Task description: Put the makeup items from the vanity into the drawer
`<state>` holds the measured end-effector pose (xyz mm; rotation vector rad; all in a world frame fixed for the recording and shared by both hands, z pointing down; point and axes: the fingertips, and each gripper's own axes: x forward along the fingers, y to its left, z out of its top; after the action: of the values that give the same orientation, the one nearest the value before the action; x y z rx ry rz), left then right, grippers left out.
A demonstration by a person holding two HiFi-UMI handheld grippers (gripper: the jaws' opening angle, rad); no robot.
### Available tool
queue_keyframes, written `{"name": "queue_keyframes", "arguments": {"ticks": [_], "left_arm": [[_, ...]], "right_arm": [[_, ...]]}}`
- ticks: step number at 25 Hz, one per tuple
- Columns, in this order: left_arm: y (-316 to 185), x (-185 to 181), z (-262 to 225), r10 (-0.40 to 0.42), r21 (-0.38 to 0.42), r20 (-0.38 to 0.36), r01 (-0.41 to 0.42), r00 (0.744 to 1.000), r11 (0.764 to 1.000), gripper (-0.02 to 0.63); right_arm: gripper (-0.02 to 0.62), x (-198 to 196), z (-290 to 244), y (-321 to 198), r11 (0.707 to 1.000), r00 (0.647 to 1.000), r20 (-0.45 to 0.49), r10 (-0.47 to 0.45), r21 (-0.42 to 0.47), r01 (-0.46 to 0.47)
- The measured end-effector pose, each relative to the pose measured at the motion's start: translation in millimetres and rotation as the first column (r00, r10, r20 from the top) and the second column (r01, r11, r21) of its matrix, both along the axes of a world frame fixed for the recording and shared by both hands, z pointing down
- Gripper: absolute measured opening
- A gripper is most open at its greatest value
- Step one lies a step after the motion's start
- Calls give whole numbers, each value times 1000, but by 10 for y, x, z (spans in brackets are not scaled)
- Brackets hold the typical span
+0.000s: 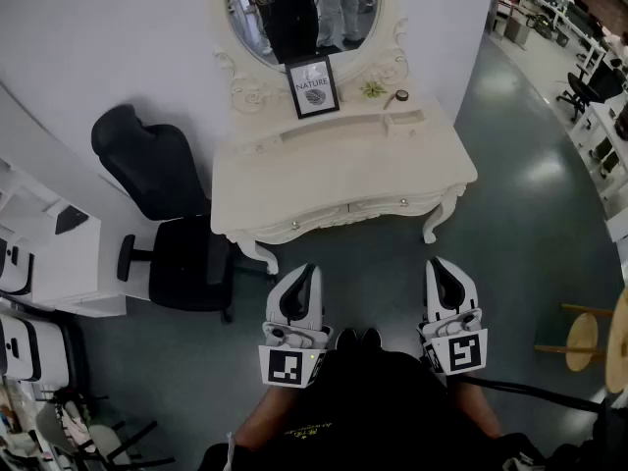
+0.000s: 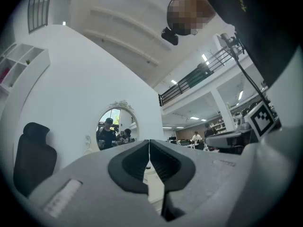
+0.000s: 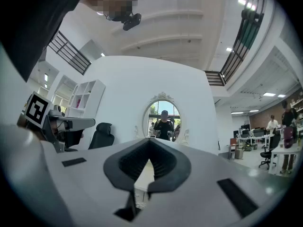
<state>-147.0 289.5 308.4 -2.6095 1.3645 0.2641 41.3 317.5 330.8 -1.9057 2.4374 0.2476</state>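
A white vanity (image 1: 334,170) with an oval mirror (image 1: 304,13) stands against the wall ahead of me. On its back ledge sit a framed "NATURE" picture (image 1: 314,86), a small green sprig (image 1: 372,89), a small round brown makeup item (image 1: 400,95) and a white box (image 1: 404,118). The front drawers are closed, with knobs (image 1: 403,202) showing. My left gripper (image 1: 302,275) and right gripper (image 1: 441,268) hover side by side in front of the vanity, well short of it. Both are shut with nothing between the jaws. The mirror (image 2: 116,126) (image 3: 163,119) shows above the jaws in both gripper views.
A black office chair (image 1: 162,214) stands close to the vanity's left side. White shelving units (image 1: 49,263) line the far left. A wooden stool (image 1: 587,340) is at the right edge. Grey floor lies between me and the vanity.
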Motion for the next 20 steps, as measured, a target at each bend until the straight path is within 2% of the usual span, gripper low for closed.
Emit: {"name": "queue_keyframes", "arguments": {"ticks": [4, 8, 12, 20], "left_arm": [[-25, -27, -37, 4, 29, -9, -3, 1000, 1000, 21], [-38, -44, -6, 9, 13, 0, -9, 1000, 1000, 21], [-47, -55, -20, 22, 35, -11, -21, 1000, 999, 22], [-93, -102, 50, 36, 0, 5, -36, 999, 999, 21]], "right_arm": [[2, -33, -4, -23, 1000, 1000, 6, -1, 1, 1], [2, -55, 3, -36, 1000, 1000, 6, 5, 1, -5], [2, -86, -29, -29, 1000, 1000, 29, -4, 16, 3], [2, -136, -20, -54, 1000, 1000, 13, 14, 8, -14]]}}
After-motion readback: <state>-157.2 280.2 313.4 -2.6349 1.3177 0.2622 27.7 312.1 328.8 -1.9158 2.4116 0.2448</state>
